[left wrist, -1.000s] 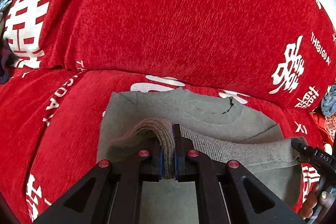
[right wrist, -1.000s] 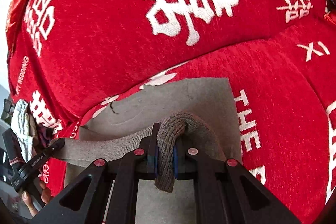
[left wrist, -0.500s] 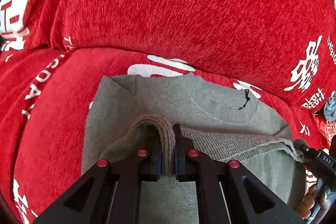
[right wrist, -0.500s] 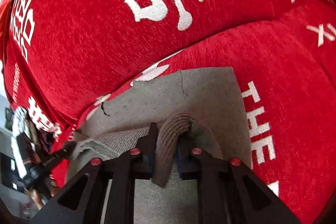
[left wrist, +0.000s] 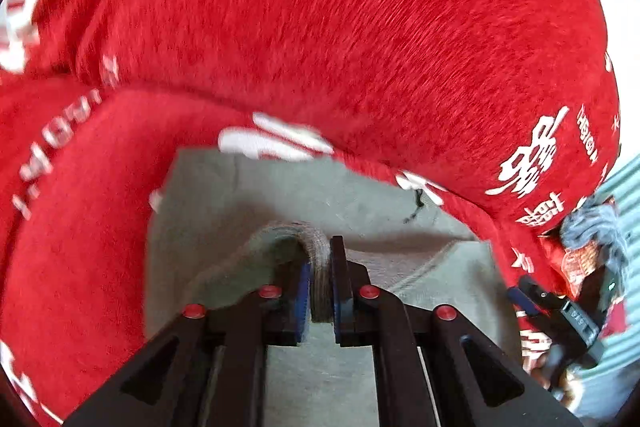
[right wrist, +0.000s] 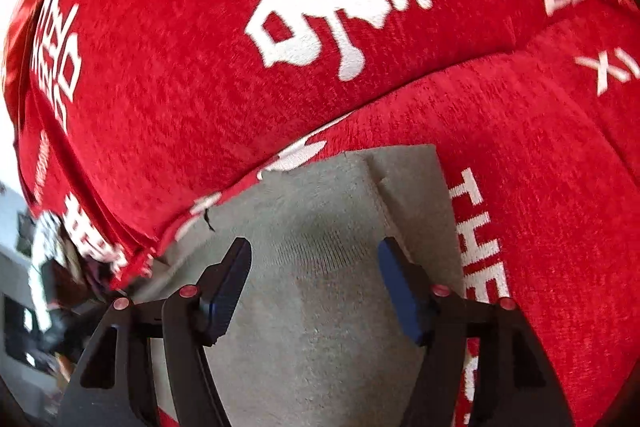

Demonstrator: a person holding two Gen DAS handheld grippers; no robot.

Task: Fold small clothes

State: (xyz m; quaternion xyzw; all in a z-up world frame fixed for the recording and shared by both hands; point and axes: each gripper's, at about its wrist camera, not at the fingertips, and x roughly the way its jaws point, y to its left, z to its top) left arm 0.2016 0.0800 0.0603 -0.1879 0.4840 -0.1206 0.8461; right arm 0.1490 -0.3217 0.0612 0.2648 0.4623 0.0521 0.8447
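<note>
A small grey knit sweater (left wrist: pixel 240 203) lies on the red sofa seat, its collar toward the backrest. My left gripper (left wrist: pixel 320 291) is shut on the sweater's ribbed hem (left wrist: pixel 316 247), holding that fold a little above the lower layer. In the right wrist view the sweater (right wrist: pixel 320 327) lies flat, folded over on itself, and my right gripper (right wrist: pixel 314 267) is open just above it, holding nothing. The right gripper also shows at the right edge of the left wrist view (left wrist: pixel 560 311).
The red sofa cover with white lettering fills both views, with the backrest (left wrist: pixel 340 27) right behind the sweater and seat cushion (right wrist: pixel 540 147) to its side. A blue-grey cloth (left wrist: pixel 592 227) lies at the sofa's far right end.
My right gripper has opened and let go of the hem, which now lies flat on the sweater. My left gripper still holds its fold, carried toward the collar.
</note>
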